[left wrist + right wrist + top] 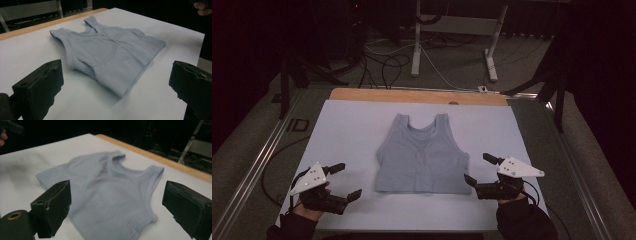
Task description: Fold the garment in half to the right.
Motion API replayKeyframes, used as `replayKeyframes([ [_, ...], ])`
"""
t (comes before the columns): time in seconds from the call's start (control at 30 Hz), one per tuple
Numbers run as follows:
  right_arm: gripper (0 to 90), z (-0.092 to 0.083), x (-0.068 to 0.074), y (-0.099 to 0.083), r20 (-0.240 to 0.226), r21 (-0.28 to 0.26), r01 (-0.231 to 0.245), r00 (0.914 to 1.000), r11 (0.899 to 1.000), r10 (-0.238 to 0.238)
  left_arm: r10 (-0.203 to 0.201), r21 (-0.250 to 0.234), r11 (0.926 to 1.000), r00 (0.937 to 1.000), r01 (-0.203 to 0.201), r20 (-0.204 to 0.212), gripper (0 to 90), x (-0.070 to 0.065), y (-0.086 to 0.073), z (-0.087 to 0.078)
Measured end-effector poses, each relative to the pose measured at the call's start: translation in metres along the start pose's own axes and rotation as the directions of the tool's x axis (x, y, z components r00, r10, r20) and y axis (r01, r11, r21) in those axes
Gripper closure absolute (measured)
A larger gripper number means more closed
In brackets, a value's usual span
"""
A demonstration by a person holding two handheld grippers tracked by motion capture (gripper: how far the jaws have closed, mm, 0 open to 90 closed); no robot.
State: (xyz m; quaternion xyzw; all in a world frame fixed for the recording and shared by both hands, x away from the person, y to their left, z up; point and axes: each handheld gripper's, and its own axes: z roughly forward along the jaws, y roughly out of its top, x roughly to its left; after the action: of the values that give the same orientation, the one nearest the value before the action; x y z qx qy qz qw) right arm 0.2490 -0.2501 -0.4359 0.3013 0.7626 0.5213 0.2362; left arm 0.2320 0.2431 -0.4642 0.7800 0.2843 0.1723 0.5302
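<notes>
A pale blue sleeveless top [422, 155] lies flat in the middle of the white sheet, straps toward the far edge and hem toward the person. My left gripper [346, 181] rests near the front left of the sheet, open, a short way left of the hem's left corner. My right gripper [480, 170] is open just beside the hem's right corner. From the left gripper view the top [110, 53] lies ahead between the wide-apart jaws. The right gripper view has the top [107, 192] close in front, its armhole edge near the right jaw. Nothing is held.
The white sheet [342, 135] covers a wooden table whose far edge [412, 95] stays bare. Beyond it are cables and white table legs [416, 45] on the floor. A metal rail [257, 160] runs along the left side.
</notes>
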Motion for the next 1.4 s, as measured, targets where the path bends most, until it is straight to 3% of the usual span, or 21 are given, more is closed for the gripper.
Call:
replayKeyframes([
  [0.33,8.5,0.019,-0.007,0.028,-0.016,-0.031,0.026,0.9995,0.999,-0.026,0.011,0.032,0.9994,0.9998,-0.01,-0.017,0.2,-0.001,0.021,0.004],
  [0.6,8.5,0.051,-0.005,0.046,-0.054,-0.043,0.043,0.9975,0.998,-0.045,0.009,0.043,0.999,0.9998,-0.008,-0.017,0.2,-0.001,0.029,0.012],
  [0.77,8.5,0.077,-0.002,0.057,-0.085,-0.038,0.058,0.9946,0.998,-0.061,-0.019,0.052,0.9984,0.998,0.022,-0.06,0.2,-0.001,0.033,0.017],
  [0.87,8.5,0.089,-0.001,0.062,-0.095,-0.032,0.066,0.993,0.997,-0.069,-0.016,0.067,0.9975,0.9959,0.022,-0.089,0.2,-0.002,0.034,0.02],
  [0.97,8.5,0.1,0.001,0.067,-0.109,-0.033,0.066,0.9916,0.997,-0.069,-0.028,0.07,0.9969,0.9952,0.035,-0.094,0.2,-0.003,0.033,0.025],
  [1.13,8.5,0.12,0.005,0.074,-0.126,-0.02,0.087,0.9881,0.996,-0.088,-0.028,0.083,0.996,0.9967,0.034,-0.076,0.2,-0.006,0.032,0.034],
  [1.2,8.5,0.128,0.006,0.074,-0.135,-0.012,0.095,0.9862,0.995,-0.096,-0.022,0.086,0.9958,0.996,0.03,-0.086,0.2,-0.007,0.031,0.036],
  [1.4,8.5,0.151,0.011,0.072,-0.159,-0.003,0.089,0.9834,0.996,-0.088,-0.041,0.085,0.9954,0.9975,0.046,-0.058,0.2,-0.005,0.029,0.047],
])
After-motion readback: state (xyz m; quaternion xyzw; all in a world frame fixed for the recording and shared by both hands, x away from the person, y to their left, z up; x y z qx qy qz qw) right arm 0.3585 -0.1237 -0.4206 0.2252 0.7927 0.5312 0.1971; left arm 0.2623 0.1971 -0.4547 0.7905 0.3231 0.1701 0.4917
